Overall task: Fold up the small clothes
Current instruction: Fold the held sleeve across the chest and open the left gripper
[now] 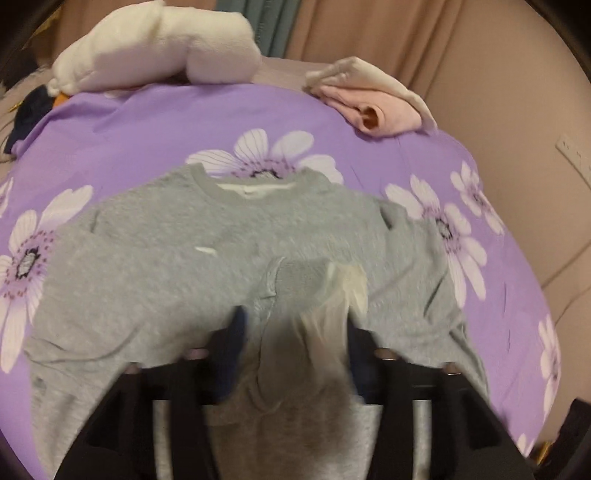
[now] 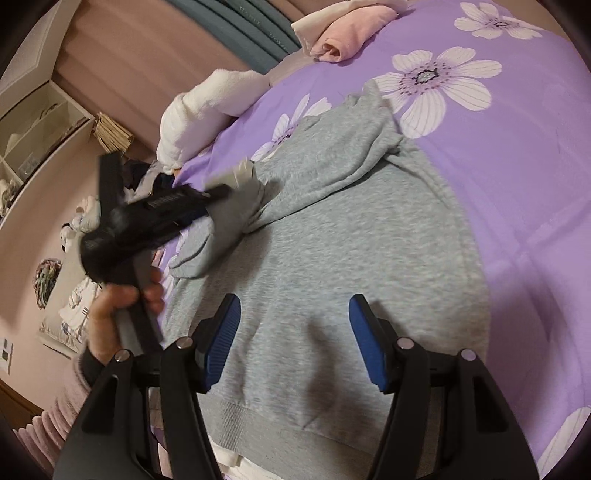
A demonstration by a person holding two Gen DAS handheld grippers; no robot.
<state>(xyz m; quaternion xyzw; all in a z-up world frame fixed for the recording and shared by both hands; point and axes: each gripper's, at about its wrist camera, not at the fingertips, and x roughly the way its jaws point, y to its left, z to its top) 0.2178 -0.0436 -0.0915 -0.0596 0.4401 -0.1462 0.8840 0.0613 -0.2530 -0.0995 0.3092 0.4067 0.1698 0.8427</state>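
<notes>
A grey sweatshirt (image 1: 166,258) (image 2: 351,240) lies flat on the purple flowered bedsheet (image 1: 184,122) (image 2: 517,184), collar at the far side in the left wrist view. My left gripper (image 1: 295,325) (image 2: 236,184) is open just above its body. One grey sleeve (image 1: 295,288) with its pale cuff sits loosely between the wide-apart blue fingers; the picture is blurred there. In the right wrist view that sleeve (image 2: 229,229) is drawn across the chest under the left gripper, which a hand (image 2: 122,306) holds. My right gripper (image 2: 293,306) is open over the sweatshirt's lower body, nothing between its pads.
A white fluffy bundle (image 1: 159,48) (image 2: 199,110) and a pile of folded pink and cream clothes (image 1: 373,99) (image 2: 343,33) lie at the bed's far edge. Dark cloth (image 1: 33,110) sits at the far left corner. A shelf unit (image 2: 37,129) stands beyond the bed.
</notes>
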